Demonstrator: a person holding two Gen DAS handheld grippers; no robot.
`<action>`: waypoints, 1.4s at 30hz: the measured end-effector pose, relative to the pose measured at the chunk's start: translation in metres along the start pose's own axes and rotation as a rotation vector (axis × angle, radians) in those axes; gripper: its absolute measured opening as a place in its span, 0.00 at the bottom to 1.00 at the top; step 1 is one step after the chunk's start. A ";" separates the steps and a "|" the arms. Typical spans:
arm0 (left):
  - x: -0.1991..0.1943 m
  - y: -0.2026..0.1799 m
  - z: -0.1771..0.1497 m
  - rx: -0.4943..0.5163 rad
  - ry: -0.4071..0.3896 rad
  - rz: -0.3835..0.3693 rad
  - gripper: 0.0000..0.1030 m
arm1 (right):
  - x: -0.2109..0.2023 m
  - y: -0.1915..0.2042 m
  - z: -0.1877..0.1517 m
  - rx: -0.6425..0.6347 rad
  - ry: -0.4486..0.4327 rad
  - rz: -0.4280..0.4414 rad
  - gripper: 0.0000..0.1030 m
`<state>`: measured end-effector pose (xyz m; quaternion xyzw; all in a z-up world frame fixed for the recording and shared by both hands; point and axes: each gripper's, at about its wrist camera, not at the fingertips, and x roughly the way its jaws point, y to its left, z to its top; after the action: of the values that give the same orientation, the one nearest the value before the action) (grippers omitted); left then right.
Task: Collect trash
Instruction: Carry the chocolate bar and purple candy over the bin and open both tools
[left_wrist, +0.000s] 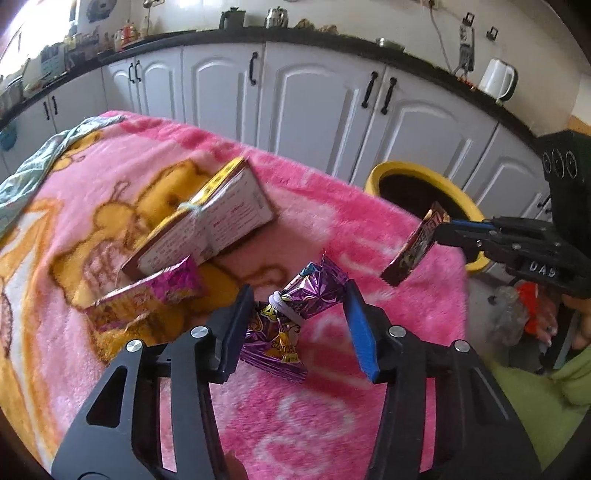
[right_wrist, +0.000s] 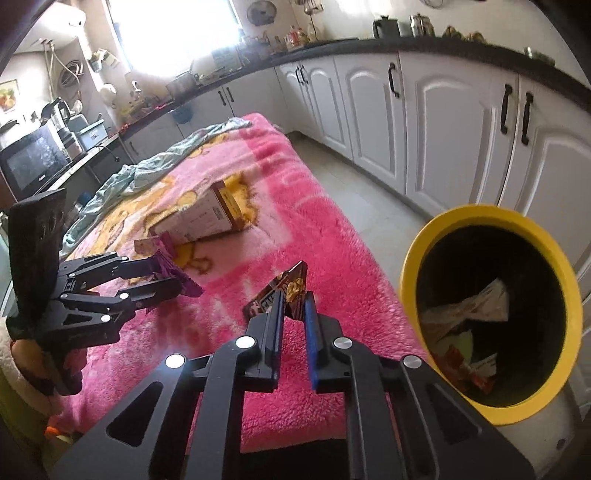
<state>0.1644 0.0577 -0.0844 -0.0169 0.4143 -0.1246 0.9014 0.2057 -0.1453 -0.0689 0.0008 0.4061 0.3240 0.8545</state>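
A crumpled purple snack wrapper (left_wrist: 314, 291) lies on the pink blanket (left_wrist: 332, 221), caught between the jaws of my left gripper (left_wrist: 299, 291); both pads touch its sides. The right wrist view shows that left gripper (right_wrist: 173, 277) from the side, with the purple wrapper (right_wrist: 192, 286) sticking out of it. My right gripper (right_wrist: 291, 306) is shut on a brown snack wrapper (right_wrist: 291, 286), held above the blanket edge. In the left wrist view the right gripper (left_wrist: 439, 229) holds that brown wrapper (left_wrist: 413, 247) in front of the yellow-rimmed bin (left_wrist: 373, 177).
The yellow-rimmed bin (right_wrist: 413, 258) stands on the floor right of the bed with several wrappers inside. A pink and yellow wrapper (left_wrist: 147, 295) and an opened cardboard box (left_wrist: 207, 221) lie on the blanket. A teal cloth (left_wrist: 33, 162) sits at the far left. White cabinets (left_wrist: 314, 103) run behind.
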 end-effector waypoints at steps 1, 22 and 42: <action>-0.001 -0.003 0.003 0.008 -0.006 0.003 0.39 | -0.004 0.000 0.001 -0.003 -0.008 -0.004 0.10; -0.007 -0.101 0.099 0.122 -0.154 -0.095 0.37 | -0.108 -0.059 0.024 0.071 -0.266 -0.112 0.10; 0.030 -0.185 0.143 0.165 -0.173 -0.208 0.35 | -0.183 -0.151 0.005 0.226 -0.411 -0.293 0.10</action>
<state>0.2515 -0.1386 0.0113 0.0036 0.3192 -0.2491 0.9143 0.2088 -0.3646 0.0215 0.1030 0.2537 0.1425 0.9512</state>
